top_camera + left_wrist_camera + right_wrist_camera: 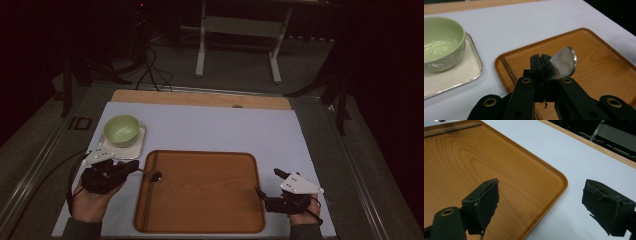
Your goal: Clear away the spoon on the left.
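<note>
The table (220, 125) carries a pale blue-white sheet, its wooden edge bare along the far side. A wooden tray (200, 192) lies on the sheet. Just beyond the tray's far left corner sits a small white tray (136, 150).

Left tool (136, 167) jaws clamped together, right tool (267, 186) jaws wide apart.

Colours on the tabletop

Pale green bowl (121, 129) on a cream plate (136, 148); orange-brown wood-grain tray (210, 200) beside it; silver spoon (564, 63); black grippers; pale lavender tabletop (220, 130).
</note>
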A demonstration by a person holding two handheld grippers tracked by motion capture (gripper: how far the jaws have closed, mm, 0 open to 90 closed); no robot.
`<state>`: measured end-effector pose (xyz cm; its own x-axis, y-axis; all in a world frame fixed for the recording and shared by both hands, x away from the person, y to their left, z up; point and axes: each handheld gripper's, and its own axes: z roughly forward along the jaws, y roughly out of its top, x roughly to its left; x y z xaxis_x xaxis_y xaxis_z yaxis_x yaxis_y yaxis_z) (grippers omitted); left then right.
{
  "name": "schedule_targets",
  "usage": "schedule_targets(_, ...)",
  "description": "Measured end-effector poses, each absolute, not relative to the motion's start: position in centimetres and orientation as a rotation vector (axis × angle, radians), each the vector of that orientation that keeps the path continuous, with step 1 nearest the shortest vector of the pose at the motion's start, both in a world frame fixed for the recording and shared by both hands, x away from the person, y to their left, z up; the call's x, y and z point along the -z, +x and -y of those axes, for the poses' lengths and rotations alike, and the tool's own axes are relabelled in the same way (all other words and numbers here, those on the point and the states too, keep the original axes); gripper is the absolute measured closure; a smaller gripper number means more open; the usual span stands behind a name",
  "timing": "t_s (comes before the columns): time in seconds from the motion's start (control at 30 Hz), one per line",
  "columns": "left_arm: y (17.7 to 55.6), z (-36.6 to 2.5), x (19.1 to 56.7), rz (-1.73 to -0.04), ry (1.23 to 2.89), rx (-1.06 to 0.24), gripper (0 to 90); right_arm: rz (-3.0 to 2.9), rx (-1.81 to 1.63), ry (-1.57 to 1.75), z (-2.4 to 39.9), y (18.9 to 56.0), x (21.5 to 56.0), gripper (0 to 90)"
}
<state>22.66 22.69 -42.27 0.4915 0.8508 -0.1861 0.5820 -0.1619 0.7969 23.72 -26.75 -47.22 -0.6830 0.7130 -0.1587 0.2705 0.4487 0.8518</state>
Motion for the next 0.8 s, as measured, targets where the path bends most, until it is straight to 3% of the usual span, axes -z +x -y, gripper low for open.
schedule_targets(0.53, 20.4, -22.8, 43.6, -1.209, 1.888, -0.294, 88.8, -2.202, -1.158, 0.820, 26.7, 23.8, 47.3, 13.6)
schedule_targets(0.8, 21.2, -21.9, 44.1, -1.221, 1.927, -0.228, 85.7, -2.203, -1.156, 0.816, 26.7, 23.8, 47.3, 13.6)
